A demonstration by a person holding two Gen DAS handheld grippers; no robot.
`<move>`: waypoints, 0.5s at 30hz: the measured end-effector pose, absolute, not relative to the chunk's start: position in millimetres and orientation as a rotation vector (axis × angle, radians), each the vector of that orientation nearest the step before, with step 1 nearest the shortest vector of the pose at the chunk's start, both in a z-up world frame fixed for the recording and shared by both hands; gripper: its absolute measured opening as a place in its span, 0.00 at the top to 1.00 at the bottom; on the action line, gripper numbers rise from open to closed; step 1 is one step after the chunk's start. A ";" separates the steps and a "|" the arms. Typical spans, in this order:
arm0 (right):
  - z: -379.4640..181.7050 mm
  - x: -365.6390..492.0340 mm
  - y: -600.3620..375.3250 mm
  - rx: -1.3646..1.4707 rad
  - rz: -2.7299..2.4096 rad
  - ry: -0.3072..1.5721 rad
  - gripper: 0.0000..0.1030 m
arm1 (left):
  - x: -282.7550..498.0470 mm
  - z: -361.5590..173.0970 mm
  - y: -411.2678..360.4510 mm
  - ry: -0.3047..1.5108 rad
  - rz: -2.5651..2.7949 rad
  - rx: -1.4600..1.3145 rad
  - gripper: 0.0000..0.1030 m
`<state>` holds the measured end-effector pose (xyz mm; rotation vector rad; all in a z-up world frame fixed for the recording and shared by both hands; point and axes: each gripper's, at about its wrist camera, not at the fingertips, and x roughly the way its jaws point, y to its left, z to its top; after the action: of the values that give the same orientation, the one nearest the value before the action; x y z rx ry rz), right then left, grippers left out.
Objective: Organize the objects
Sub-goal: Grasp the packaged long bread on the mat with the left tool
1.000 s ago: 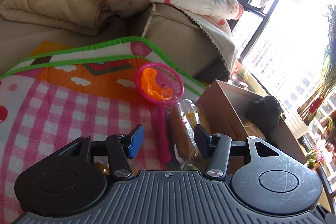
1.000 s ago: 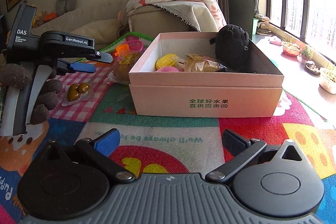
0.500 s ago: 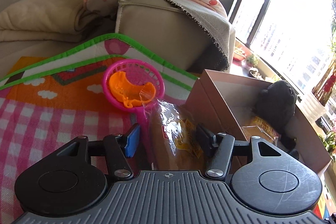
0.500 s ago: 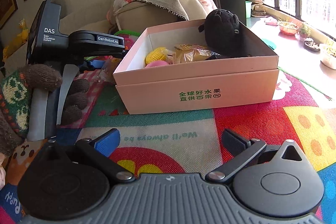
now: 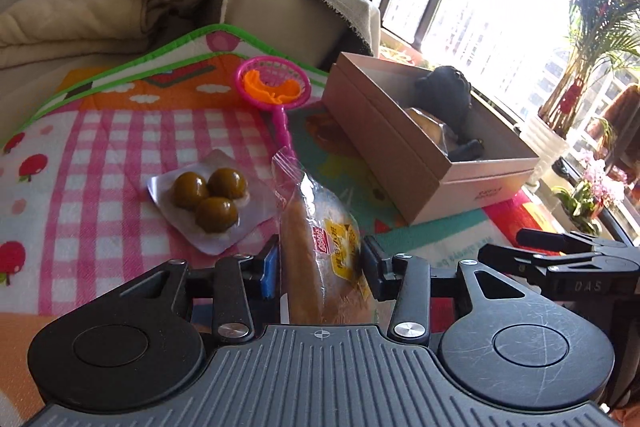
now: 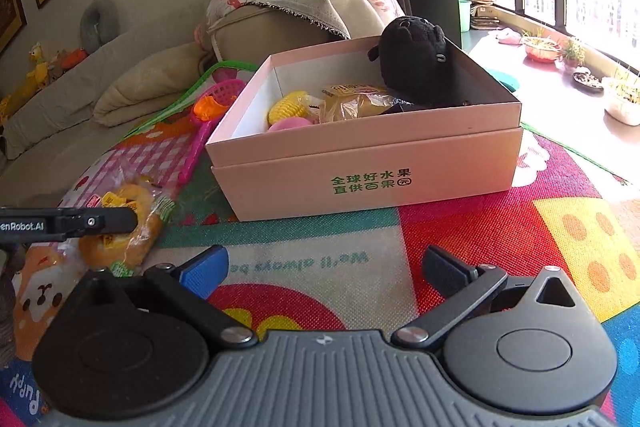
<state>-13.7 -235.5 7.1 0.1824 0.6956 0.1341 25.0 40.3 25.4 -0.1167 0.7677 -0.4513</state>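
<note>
Closing your left gripper (image 5: 318, 269) around the wrapped bread (image 5: 320, 259), you hold its long axis toward 12 o'clock. Only the right view shows the pink box (image 6: 360, 163)'s green Chinese print and toy corn (image 6: 287, 111). Your right gripper (image 6: 324, 269) hangs spread, empty.

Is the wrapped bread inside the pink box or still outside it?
Outside. The wrapped bread lies on the mat beside the pink box, between the closing left gripper jaws.

Both wrist views look down low over the play mat (image 5: 100, 163), sharing the pink box (image 6: 372, 163)
</note>
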 end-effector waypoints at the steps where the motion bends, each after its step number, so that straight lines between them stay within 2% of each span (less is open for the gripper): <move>1: 7.2 -13.6 -235.4 0.182 0.134 0.696 0.00 | 19.4 23.9 45.4 0.765 -0.448 -0.124 0.54; 10: 10.1 -8.1 -215.3 0.041 0.087 0.730 0.00 | 5.8 2.3 52.3 0.687 -0.441 -0.226 0.55; 15: 57.1 -1.6 -188.2 -0.090 0.113 0.643 0.00 | -6.8 4.4 77.2 0.626 -0.411 -0.183 0.57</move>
<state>-1.6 -188.2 57.1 -0.0900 0.6432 0.1125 -6.8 77.2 4.4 -0.1831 0.6258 -0.4107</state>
